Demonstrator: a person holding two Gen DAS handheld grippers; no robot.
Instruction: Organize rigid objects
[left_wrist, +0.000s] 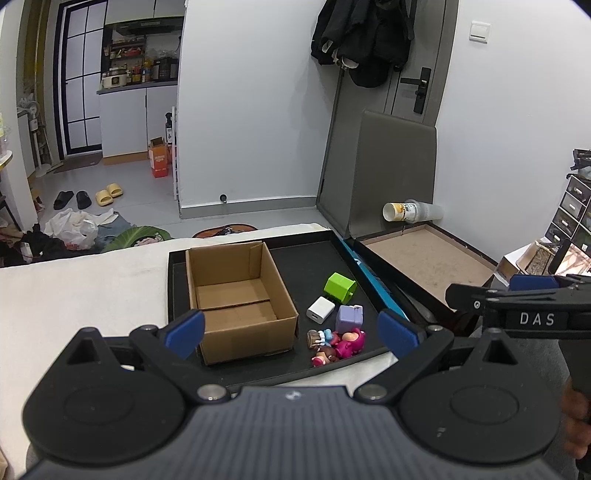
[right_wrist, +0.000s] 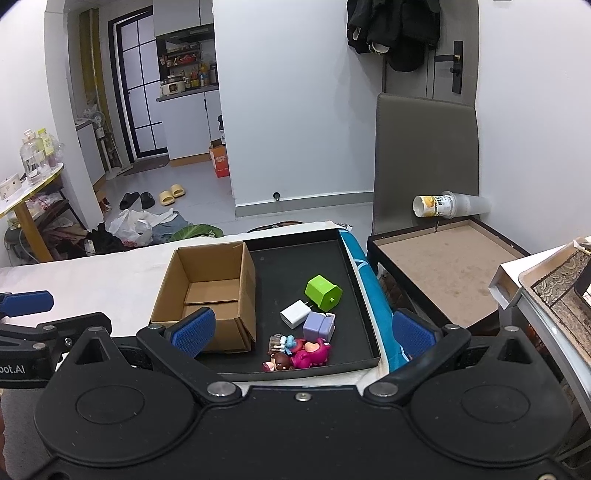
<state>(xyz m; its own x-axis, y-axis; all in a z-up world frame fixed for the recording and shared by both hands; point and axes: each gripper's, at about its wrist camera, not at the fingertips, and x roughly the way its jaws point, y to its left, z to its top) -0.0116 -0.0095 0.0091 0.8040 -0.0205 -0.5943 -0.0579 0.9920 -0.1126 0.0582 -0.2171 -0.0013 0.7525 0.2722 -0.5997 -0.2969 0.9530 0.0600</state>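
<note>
A black tray lies on a white-covered table. An open, empty cardboard box stands in its left half. To the box's right lie a green charger, a white charger, a purple charger and a cluster of small pink and brown figurines. My left gripper hovers open near the tray's front edge, nothing between its blue pads. My right gripper is likewise open and empty, above the figurines.
A grey chair stands behind a brown-topped side table with a fallen paper cup. A blue item lies along the tray's right rim. Boxes sit at far right. Clutter covers the floor beyond.
</note>
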